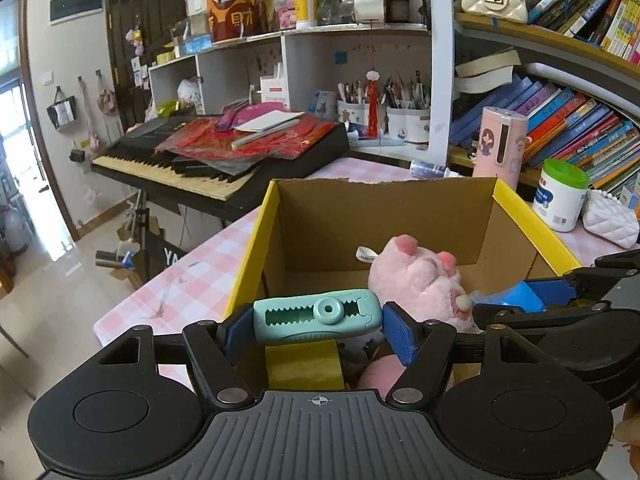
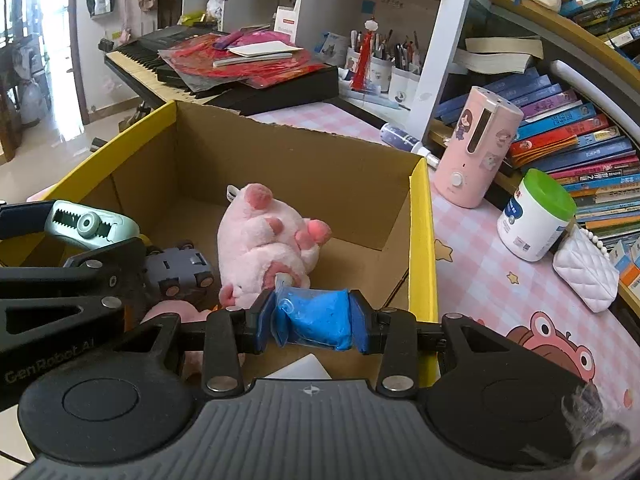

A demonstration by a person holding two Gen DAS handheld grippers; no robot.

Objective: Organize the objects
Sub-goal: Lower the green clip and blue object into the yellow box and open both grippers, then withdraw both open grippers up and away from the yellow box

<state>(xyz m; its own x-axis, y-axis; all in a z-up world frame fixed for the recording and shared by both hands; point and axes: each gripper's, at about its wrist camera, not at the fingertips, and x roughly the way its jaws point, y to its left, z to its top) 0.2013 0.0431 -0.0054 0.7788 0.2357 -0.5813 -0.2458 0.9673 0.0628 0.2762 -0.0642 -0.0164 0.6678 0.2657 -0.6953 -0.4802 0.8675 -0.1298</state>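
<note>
The worktop (image 2: 492, 264), covered in a smooth pink-and-white checked cloth printed with small stars and a cartoon frog, carried an open corrugated cardboard box (image 2: 304, 160) with a bright yellow outer skin and a ragged torn edge along its far wall. Inside the box lay a fluffy pink plush toy (image 2: 260, 248), rounded and soft, with darker pink paw pads turned upward; just beside it sat a blocky grey plastic toy car (image 2: 176, 268) with small wheels. Beyond the box on the cloth stood a matte pink cylindrical appliance (image 2: 476, 148) and a white plastic canister with a green lid (image 2: 536, 216), next to a quilted white purse (image 2: 586, 276). Over the near side of the box, the left tongs (image 1: 318, 320) gripped a mint-green, round-cornered plastic case (image 1: 318, 314) lengthwise between their ribbed blue pads, its toothed slot and round hub facing up. The right tongs (image 2: 312, 318), drawn narrow, pinched a small crinkled clear packet of bright blue putty-like material (image 2: 320, 316), held above the box floor and close against the plush.
</note>
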